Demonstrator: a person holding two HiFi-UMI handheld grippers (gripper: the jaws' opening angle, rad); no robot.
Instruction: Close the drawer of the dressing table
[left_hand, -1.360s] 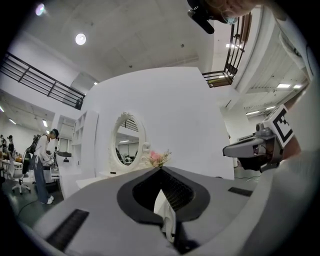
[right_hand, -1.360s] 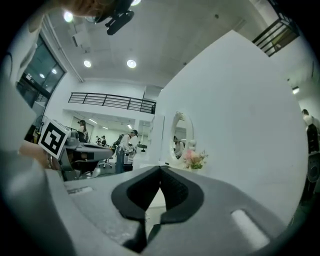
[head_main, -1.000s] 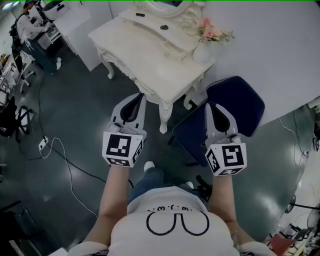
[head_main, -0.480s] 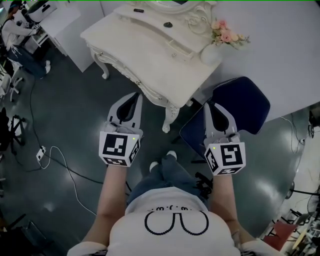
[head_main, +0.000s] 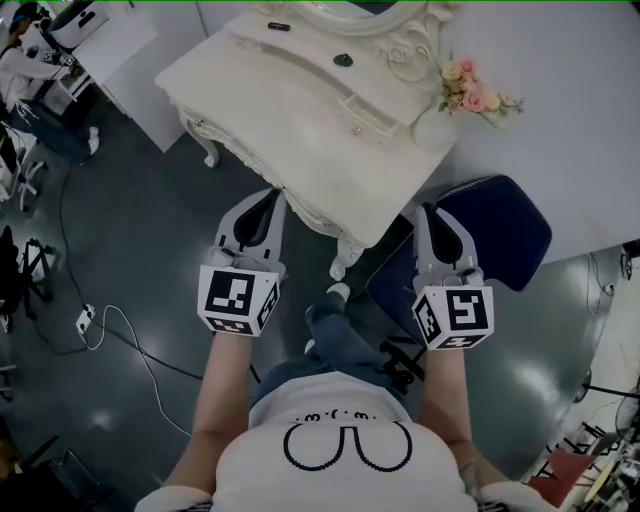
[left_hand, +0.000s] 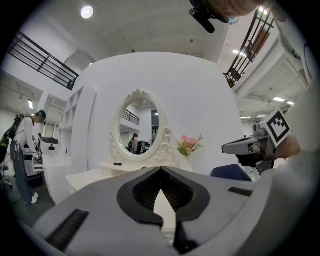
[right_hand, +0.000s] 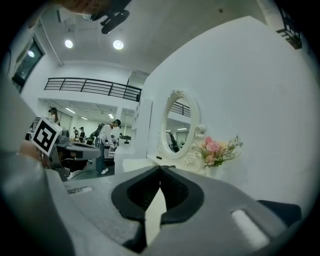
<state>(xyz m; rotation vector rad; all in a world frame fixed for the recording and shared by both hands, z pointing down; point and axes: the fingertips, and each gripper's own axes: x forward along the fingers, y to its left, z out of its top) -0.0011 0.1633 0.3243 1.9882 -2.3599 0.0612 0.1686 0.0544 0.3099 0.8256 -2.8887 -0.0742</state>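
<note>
One flower vase atop dressing table

White dressing table, blue chair, left tool, right tool

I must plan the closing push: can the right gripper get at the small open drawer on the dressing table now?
Probably yes, with some further reach. The right gripper, shut, is short of the table; bare tabletop lies between it and the drawer. Only the vase stands near that path.
</note>
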